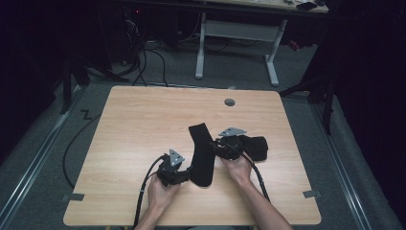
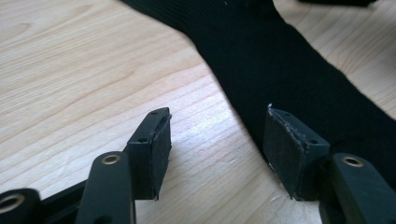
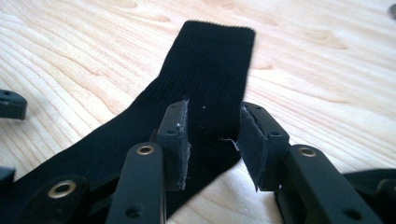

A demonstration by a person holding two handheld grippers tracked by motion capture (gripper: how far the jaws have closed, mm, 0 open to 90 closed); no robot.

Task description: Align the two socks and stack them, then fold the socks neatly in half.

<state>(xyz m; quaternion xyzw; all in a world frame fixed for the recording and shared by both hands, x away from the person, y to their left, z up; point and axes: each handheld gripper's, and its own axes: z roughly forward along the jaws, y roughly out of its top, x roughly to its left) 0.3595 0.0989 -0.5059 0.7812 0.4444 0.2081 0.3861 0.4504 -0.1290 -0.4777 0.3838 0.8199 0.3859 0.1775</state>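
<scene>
A second dark piece of black fabric (image 1: 254,146) lies bunched on the light wooden desk (image 1: 143,124) just behind the right tool (image 1: 216,146), touching or nearly touching the long black ribbed sock (image 1: 202,153), and a small grey round cap (image 1: 230,102) sits in the desk top near the far edge, well apart from both hands. A white-legged frame (image 1: 237,36) stands on the floor beyond the desk, with cables trailing beside it. The far half and the left side of the desk are bare wood, and the near edge is close under the person's forearms. The sock lies flat and slightly bent, running from mid-desk toward the near edge between the two hands. The left tool (image 1: 184,176) rests low at the sock's near end, its jaws parted with bare wood between them and the sock's edge by one pad, gripping nothing. The right tool is above the sock's middle, jaws parted over the cloth, pads (image 3: 175,140) not pressing it.
</scene>
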